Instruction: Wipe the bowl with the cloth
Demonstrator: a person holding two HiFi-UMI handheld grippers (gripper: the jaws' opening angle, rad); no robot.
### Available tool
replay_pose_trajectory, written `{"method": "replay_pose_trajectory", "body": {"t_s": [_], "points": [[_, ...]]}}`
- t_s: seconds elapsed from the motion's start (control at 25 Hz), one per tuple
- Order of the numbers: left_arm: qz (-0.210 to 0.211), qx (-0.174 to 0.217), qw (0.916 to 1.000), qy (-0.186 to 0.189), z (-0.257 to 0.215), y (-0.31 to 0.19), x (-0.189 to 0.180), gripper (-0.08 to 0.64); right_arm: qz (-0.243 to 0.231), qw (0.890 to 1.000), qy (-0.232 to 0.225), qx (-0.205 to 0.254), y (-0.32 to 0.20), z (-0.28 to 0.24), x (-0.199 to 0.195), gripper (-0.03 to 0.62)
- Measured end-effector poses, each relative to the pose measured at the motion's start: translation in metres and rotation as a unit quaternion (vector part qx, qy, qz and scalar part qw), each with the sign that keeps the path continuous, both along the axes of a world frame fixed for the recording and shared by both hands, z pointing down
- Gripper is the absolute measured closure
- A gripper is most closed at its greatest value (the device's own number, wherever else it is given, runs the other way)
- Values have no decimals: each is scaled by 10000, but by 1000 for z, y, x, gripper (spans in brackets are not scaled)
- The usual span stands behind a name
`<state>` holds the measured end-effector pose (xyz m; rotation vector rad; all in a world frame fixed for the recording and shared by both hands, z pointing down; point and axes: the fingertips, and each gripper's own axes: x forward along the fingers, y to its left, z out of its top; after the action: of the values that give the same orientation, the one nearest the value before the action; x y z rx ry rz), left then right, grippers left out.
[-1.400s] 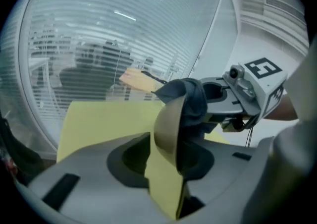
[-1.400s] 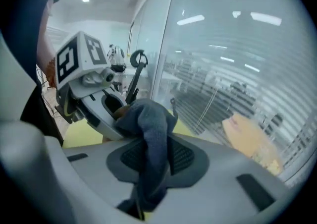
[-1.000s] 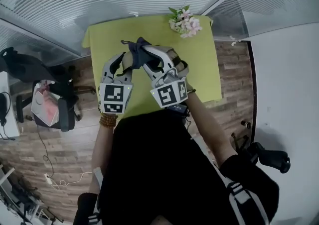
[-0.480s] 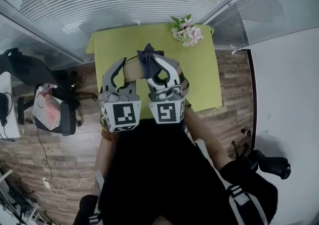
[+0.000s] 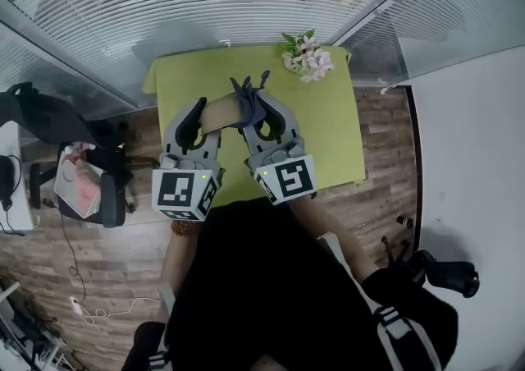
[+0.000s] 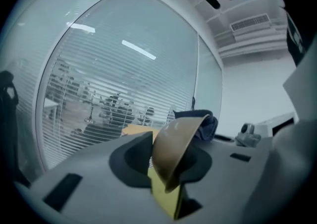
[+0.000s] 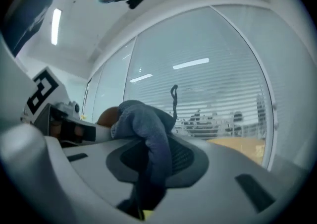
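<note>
A tan bowl hangs tilted above the green table, its rim caught in my left gripper. In the left gripper view the bowl sits between the pads of that gripper, whose jaws have just been opening a little while still holding it. My right gripper is shut on a dark blue cloth. In the right gripper view the cloth drapes over the jaws, its bunched top lying against the bowl. The cloth shows behind the bowl's rim.
A bunch of pink and white flowers lies at the table's far right corner. A glass wall with blinds runs behind the table. An office chair with things on it stands on the wooden floor to the left.
Both grippers have risen toward the head camera, carrying the bowl and the cloth with them. The right gripper has rolled, and the cloth now bunches against the bowl's edge.
</note>
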<state>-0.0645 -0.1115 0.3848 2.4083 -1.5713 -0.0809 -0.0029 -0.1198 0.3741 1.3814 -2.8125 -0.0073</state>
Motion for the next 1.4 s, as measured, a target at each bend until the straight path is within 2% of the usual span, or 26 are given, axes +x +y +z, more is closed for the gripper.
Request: {"method": "replay_pose_trajectory", "body": {"t_s": [0.08,0.16,0.2,0.24,0.28,0.36,0.4,0.44,0.48,0.52,0.56,0.6,0.64,0.68,0.72,0.76,0.84,0.96,1.12,1.2,1.32,1.4], "points": [[69,-248,9950,962,3,-1,-4,476,-86,9941,-792,-736,-3,10,4,514],[86,-513,9788,1981,11,-3,-10,474,-178,9734,-1677,-1550,-6,20,4,514],[71,-585,9720,2276,15,-4,-12,472,-221,9658,-1872,-1781,-6,24,3,514],[69,-595,9701,2352,19,-3,-12,472,-265,9661,-1808,-1826,-6,27,1,514],[100,-564,9727,2249,22,-2,-11,469,-316,9726,-1536,-1714,-5,29,1,517],[246,-455,9845,1675,23,2,-6,462,-451,9886,-700,-1255,-4,28,-1,526],[251,-357,9924,1153,21,4,-5,462,-537,9943,-160,-912,-3,25,-3,526],[139,-198,9989,402,18,7,-7,462,-630,9956,525,-447,-2,22,-6,527],[-32,8,9985,-547,14,9,-9,470,-711,9890,1297,86,2,17,-10,528],[-156,205,9880,-1525,12,10,-9,494,-751,9752,1997,582,6,13,-13,526],[-192,338,9728,-2286,12,11,-7,505,-745,9591,2530,1031,11,7,-16,528],[-169,386,9628,-2668,14,10,-5,508,-714,9428,2912,1455,15,2,-19,528],[-117,360,9628,-2676,16,9,-4,505,-689,9278,3188,1814,18,-2,-22,528],[-64,293,9694,-2436,17,9,-4,505,-676,9155,3379,2079,21,-6,-25,528],[-40,225,9773,-2104,15,8,-5,509,-656,9074,3484,2257,24,-9,-27,528],[-71,201,9836,-1792,11,8,-7,514,-619,9053,3483,2352,25,-13,-28,528],[-280,327,9899,-1348,-3,10,-9,517,-510,9180,3166,2334,26,-22,-27,529],[-499,536,9952,-655,-23,13,-12,517,-373,9476,2430,2039,25,-35,-21,529],[-526,823,9950,-206,-45,14,-15,509,-233,9764,1536,1503,23,-43,-14,526],[-516,934,9943,-3,-57,15,-16,502,-162,9881,912,1227,21,-50,-10,526],[-492,1076,9926,261,-75,20,-17,489,-149,9951,-35,976,23,-67,-8,523],[-452,1102,9914,538,-82,22,-17,485,-168,9952,-298,919,25,-73,-6,520]]}}
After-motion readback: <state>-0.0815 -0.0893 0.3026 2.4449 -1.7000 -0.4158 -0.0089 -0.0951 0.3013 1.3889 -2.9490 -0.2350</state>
